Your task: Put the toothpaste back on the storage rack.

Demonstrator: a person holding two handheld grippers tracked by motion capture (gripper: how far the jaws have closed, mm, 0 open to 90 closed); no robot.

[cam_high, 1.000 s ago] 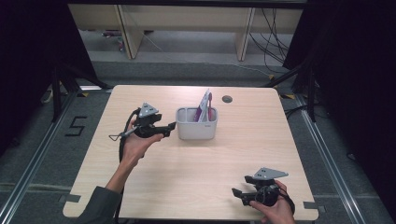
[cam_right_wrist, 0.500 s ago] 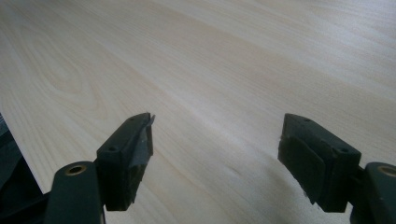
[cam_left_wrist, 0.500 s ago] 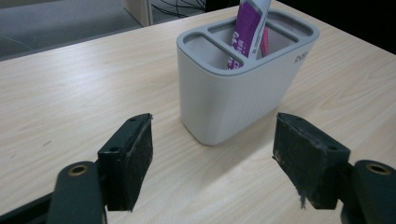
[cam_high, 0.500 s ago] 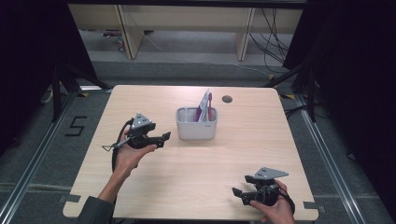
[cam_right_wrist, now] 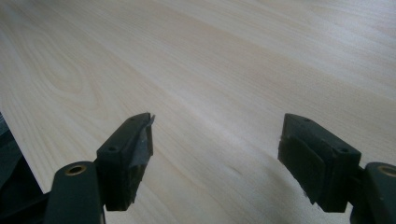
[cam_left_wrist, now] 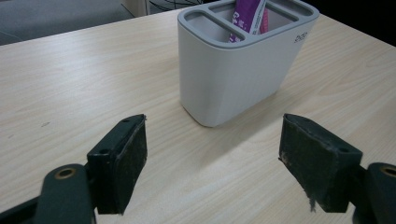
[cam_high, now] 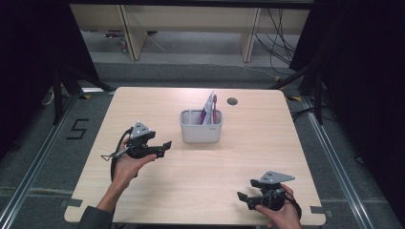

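Standing upright, white compartmented holder (cam_high: 201,126)

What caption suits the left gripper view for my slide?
Open left gripper faces a white holder containing a purple tube.

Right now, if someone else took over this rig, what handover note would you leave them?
Left tool: open, holding nothing, off the table just left of the white holder and aimed at it.
Right tool: open, holding nothing, at the table's near right edge.
The holder stands upright mid-table; a purple packet and a pink item stand in its right-hand compartment.
Done: both items are in the holder.
Left: apparently nothing loose on the table; what comes next is unclear.
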